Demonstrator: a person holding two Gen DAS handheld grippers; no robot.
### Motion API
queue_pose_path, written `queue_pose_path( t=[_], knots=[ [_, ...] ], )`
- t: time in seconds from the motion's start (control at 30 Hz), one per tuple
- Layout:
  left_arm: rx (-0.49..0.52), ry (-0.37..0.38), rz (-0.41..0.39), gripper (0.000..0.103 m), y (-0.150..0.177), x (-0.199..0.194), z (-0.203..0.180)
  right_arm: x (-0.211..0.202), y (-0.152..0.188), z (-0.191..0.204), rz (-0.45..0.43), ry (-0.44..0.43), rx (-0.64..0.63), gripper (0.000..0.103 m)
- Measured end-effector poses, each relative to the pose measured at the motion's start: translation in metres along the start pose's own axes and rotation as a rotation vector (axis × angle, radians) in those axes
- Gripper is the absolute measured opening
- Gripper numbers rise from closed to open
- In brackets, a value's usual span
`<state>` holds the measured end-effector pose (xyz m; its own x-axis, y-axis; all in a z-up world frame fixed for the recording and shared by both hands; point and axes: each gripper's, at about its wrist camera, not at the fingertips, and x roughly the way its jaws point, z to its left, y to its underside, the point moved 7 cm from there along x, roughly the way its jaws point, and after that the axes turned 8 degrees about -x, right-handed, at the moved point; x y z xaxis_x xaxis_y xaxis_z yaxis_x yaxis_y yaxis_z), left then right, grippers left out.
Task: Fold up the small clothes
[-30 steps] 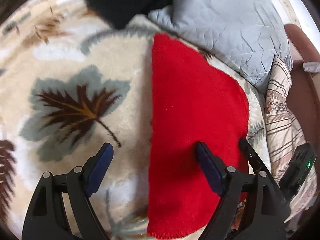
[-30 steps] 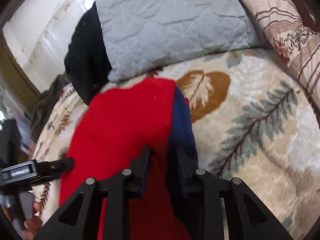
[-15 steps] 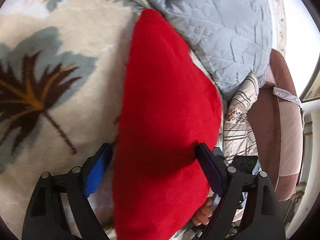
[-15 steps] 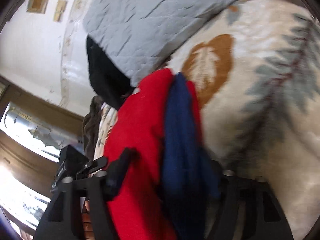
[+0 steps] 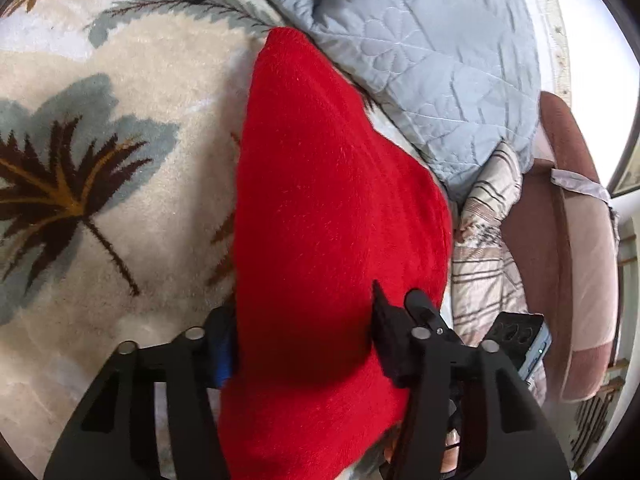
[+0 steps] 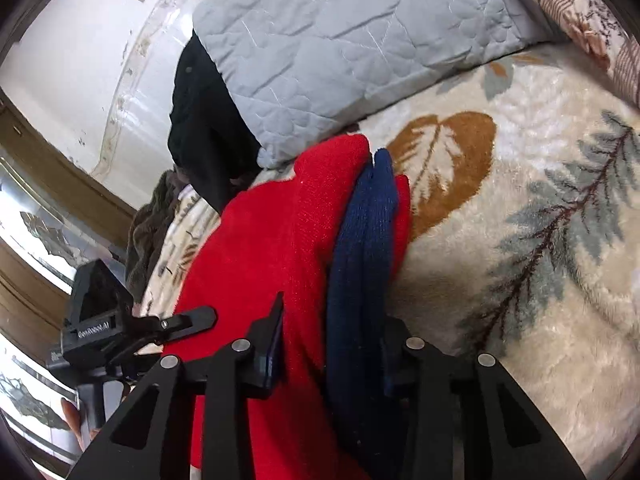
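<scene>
A folded red knit garment [image 5: 332, 216] with a navy blue part [image 6: 360, 248] lies on the leaf-patterned blanket [image 5: 100, 160]. My left gripper [image 5: 300, 344] is closed on the near edge of the red garment, a finger on each side of the thick fold. My right gripper [image 6: 332, 348] is shut on the red and navy layers at the other side. The garment is lifted off the blanket at its near end. The left gripper also shows in the right wrist view [image 6: 176, 320], beside the red cloth.
A grey quilted pillow [image 5: 432, 60] lies behind the garment, with a black cloth [image 6: 204, 120] next to it. A striped pillow [image 5: 488, 248] and a brown chair [image 5: 568, 240] stand at the right of the bed.
My left gripper has closed from wide open onto the red garment. The right gripper keeps its hold, and the garment has been raised and tilted.
</scene>
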<state>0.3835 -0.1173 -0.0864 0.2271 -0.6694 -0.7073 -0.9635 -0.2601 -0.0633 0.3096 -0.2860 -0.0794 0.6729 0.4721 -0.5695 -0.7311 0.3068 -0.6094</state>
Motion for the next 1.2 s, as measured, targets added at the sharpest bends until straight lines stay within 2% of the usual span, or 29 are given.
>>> queue_pose_path(
  t=[0.33, 0.6, 0.8, 0.9, 1.1, 1.2],
  knots=[
    [0.031, 0.063, -0.009, 0.049, 0.029, -0.056, -0.002, -0.042, 0.014, 0.050, -0.049, -0.079, 0.002, 0.036],
    [0.082, 0.053, -0.046, 0.049, 0.071, -0.102, 0.014, -0.066, 0.057, 0.086, -0.039, -0.117, -0.028, 0.036],
    [0.041, 0.011, -0.022, 0.049, 0.091, -0.093, 0.047, -0.052, 0.092, 0.080, 0.021, -0.076, -0.020, 0.036],
    [0.035, -0.006, -0.014, 0.049, 0.098, -0.085, 0.064, -0.049, 0.103, 0.071, 0.022, -0.068, -0.009, 0.038],
    [0.011, 0.031, -0.022, 0.064, 0.099, -0.074, 0.082, -0.039, 0.116, 0.047, 0.008, -0.092, 0.059, 0.044],
    [0.014, 0.066, -0.035, 0.066, 0.099, -0.070, 0.085, -0.036, 0.121, 0.040, -0.024, -0.112, 0.060, 0.043]
  ],
)
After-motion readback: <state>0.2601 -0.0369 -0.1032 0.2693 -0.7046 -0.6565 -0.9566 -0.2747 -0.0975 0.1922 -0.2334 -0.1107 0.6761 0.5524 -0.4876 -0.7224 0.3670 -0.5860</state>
